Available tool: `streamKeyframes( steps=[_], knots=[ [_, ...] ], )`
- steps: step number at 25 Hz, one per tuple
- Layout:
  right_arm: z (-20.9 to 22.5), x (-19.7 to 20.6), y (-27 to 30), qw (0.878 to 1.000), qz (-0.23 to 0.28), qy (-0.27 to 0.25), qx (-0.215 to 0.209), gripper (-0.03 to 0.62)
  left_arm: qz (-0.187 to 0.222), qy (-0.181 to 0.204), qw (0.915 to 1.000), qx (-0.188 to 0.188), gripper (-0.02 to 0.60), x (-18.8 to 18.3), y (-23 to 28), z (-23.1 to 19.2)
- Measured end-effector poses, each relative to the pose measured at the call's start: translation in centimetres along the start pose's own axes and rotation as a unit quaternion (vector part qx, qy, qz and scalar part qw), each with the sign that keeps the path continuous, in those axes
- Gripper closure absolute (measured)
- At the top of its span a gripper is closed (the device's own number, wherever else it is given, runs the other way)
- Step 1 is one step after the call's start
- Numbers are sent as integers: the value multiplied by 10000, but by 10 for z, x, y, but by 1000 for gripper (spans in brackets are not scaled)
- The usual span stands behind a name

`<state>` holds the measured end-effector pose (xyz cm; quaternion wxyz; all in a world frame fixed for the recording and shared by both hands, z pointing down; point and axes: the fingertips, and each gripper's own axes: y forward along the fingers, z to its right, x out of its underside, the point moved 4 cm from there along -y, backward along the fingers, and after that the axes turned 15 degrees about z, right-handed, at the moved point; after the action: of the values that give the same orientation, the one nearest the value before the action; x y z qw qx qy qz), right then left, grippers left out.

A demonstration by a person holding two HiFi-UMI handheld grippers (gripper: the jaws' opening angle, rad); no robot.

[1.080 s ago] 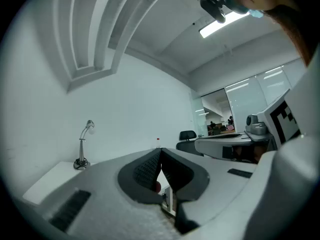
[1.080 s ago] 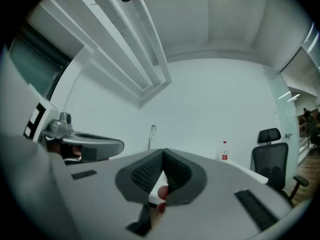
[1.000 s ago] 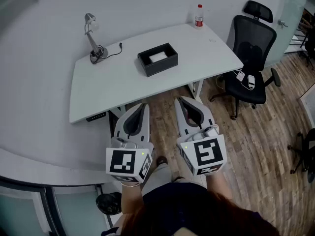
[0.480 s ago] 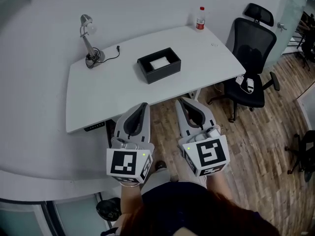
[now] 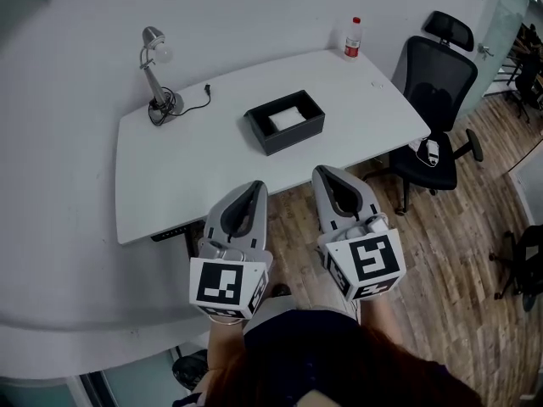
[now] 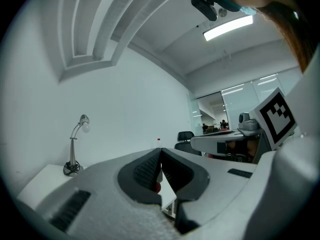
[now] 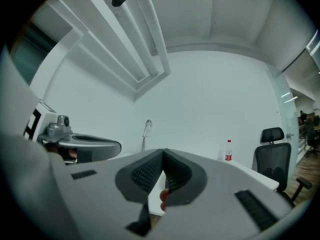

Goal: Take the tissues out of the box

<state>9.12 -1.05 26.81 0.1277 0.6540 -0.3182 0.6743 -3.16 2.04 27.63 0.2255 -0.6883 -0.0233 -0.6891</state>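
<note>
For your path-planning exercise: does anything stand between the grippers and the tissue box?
Nothing visible does. The left gripper and right gripper hang short of the table; only bare tabletop lies before the tissue box. The lamp and bottle stand off to the sides.

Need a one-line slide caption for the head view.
Start pose: left gripper and right gripper, jaws shut and empty, held short of the white desk carrying the open black tissue box.

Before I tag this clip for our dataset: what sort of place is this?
Most likely an office: a white desk with a desk lamp on it, and a black swivel chair beside it.
</note>
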Motion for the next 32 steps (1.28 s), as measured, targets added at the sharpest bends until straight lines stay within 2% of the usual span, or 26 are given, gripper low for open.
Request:
streamKeyframes(
  steps=[13, 21, 32],
  knots=[
    [-20, 8, 41, 9994, -169, -254, 140, 582, 15, -95, 9989, 462, 557, 13, 5, -39],
    [-27, 10, 50, 9994, -185, -286, 113, 566, 11, -232, 9982, 551, 557, 18, 5, -48],
    [-22, 26, 75, 9983, -433, -391, -22, 536, -41, -205, 9981, 585, 557, 32, 22, -64]
  ],
)
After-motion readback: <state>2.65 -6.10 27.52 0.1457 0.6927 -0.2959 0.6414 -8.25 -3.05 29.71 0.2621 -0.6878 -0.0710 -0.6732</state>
